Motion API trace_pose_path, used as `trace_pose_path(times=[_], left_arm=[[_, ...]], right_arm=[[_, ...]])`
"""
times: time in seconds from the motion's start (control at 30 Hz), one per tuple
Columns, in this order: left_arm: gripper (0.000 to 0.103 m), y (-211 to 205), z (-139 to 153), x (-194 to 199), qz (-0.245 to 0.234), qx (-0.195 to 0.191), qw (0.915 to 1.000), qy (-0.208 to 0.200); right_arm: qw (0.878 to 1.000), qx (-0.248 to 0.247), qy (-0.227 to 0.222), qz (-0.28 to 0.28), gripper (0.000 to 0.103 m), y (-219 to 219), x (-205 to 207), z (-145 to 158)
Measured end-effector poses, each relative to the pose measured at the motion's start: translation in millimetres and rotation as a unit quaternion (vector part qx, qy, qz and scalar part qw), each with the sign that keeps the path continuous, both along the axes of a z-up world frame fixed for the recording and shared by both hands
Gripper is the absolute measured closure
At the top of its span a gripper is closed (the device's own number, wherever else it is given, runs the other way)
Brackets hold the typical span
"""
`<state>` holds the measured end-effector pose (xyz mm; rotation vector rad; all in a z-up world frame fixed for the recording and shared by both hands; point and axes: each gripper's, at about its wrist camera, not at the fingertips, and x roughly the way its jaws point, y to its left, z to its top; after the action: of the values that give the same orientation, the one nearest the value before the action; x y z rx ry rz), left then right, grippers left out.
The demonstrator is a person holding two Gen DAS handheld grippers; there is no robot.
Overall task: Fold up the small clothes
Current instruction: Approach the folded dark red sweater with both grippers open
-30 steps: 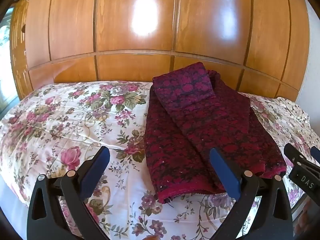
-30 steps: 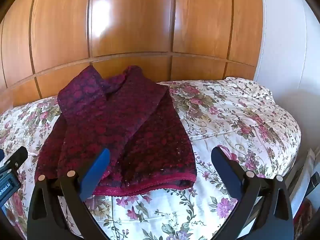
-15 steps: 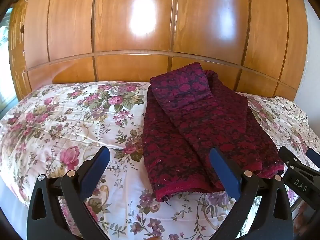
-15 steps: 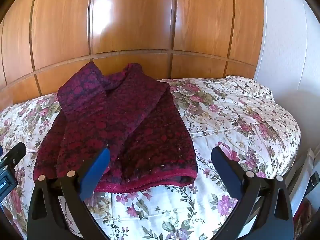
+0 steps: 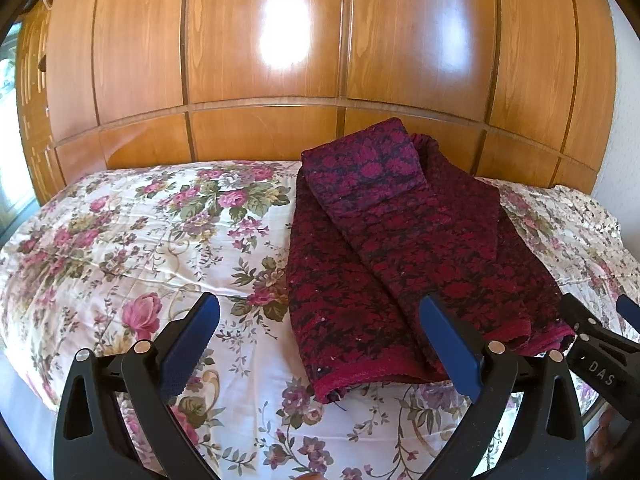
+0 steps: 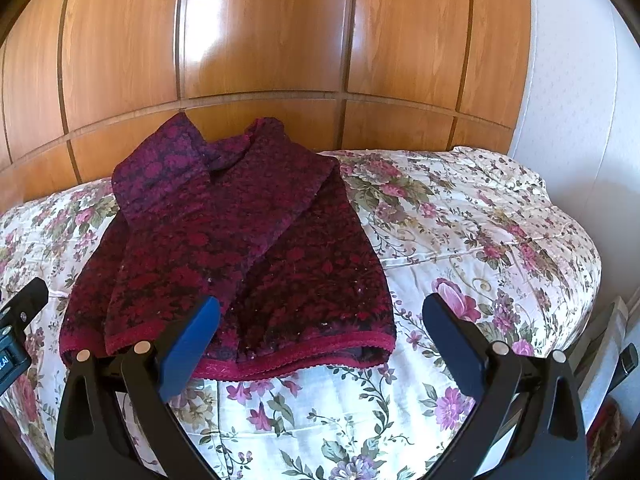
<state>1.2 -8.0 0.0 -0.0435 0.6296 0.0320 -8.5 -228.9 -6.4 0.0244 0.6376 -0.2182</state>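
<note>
Left wrist view, left to right: the white quilted bedspread with pink and purple floral print (image 5: 132, 240) covers the bed, with the glossy brown wooden panelled wall (image 5: 264, 52) upright behind it. The left gripper (image 5: 320, 332) hangs above the near edge of the bedspread; its two blue-padded fingers (image 5: 192, 336) stand wide apart and clamp nothing. The dark red and black patterned knit garment (image 5: 400, 264) lies flat on the bedspread to the right of centre, its sleeves folded across the body and a purple-toned folded section at the far end, close to the wooden wall. Its red hem edge lies at the near side, just beyond the right-hand finger. At the far right edge, the black body of the right gripper (image 5: 600, 344) enters the view just beside the hem corner. Right wrist view, left to right: part of the left gripper (image 6: 16, 328) shows at the left edge; the garment (image 6: 240, 256) lies left of centre; the right gripper (image 6: 320, 332) hangs above the hem, jaws wide apart and holding nothing; bare bedspread (image 6: 480, 232) follows, then a white wall (image 6: 580, 100)
</note>
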Motion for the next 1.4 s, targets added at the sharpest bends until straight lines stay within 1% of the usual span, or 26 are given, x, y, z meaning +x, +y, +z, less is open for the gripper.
trace_pose_path(times=[0.17, 0.33, 0.6, 1.17, 1.4], left_arm=[[0.004, -0.1, -1.7, 3.8, 0.007, 0.017, 0.9998, 0.002], [0.004, 0.9, -5.8, 5.4, 0.009, 0.022, 0.9997, 0.007], [0.004, 1.7, -10.5, 8.2, 0.010, 0.023, 0.9996, 0.015], [0.004, -3.4, -11.6, 6.0, 0.006, 0.026, 0.9995, 0.015], [0.004, -10.1, -10.5, 8.5, -0.013, 0.024, 0.9995, 0.017]], right_arm=[[1.000, 0.008, 0.010, -0.006, 0.002, -6.6, 3.1, -4.0], [1.000, 0.009, 0.017, -0.009, 0.002, -9.7, 5.0, -8.3], [1.000, 0.011, 0.026, -0.010, 0.002, -11.5, 7.1, -12.1], [0.999, 0.015, 0.028, -0.010, 0.002, -13.2, 7.5, -13.1], [0.999, 0.019, 0.031, -0.013, 0.002, -18.3, 10.2, -15.4]])
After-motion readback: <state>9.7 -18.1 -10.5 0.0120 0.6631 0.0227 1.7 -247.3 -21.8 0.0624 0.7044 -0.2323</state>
